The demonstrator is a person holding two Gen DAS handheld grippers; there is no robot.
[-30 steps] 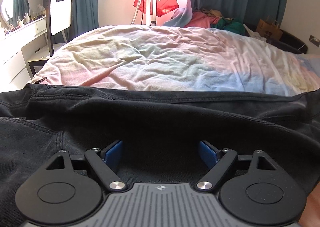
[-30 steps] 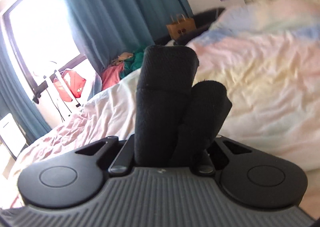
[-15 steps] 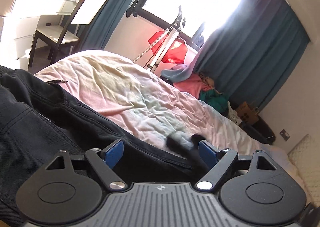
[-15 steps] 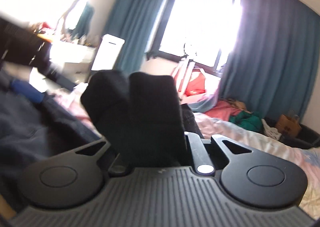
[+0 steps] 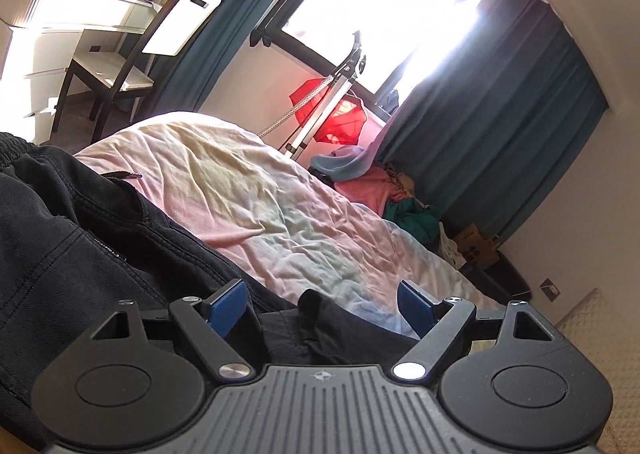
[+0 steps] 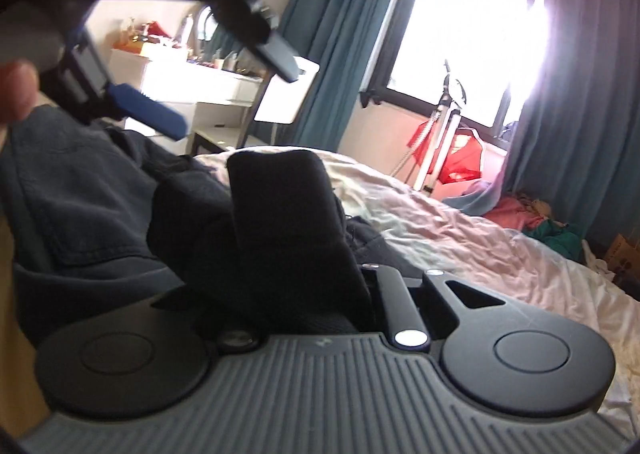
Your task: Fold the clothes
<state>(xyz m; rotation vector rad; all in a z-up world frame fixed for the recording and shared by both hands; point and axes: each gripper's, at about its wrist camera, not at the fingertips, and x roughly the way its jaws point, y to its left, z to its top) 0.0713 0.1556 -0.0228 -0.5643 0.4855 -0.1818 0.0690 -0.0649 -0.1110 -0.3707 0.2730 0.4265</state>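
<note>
A black pair of trousers [image 5: 72, 254] lies on the near edge of the bed [image 5: 248, 198], waistband at the far left. My left gripper [image 5: 322, 302] is open just above the cloth, its blue pads spread wide. My right gripper [image 6: 288, 254] is shut on a fold of the black trousers [image 6: 280, 214], which hides its fingertips. The left gripper's blue pad [image 6: 152, 116] shows at the upper left of the right wrist view, above the garment [image 6: 80, 190].
A pastel sheet covers the bed. A white desk [image 5: 68, 14] and chair [image 5: 132, 66] stand at the left. A stand with a red garment [image 5: 336, 114] is by the window. A heap of clothes [image 5: 384, 190] and a paper bag [image 5: 476, 246] lie by the teal curtains.
My right gripper has swung left with the black fold, from over the bed toward the left gripper. The left gripper has tilted up and turned right, staying open.
</note>
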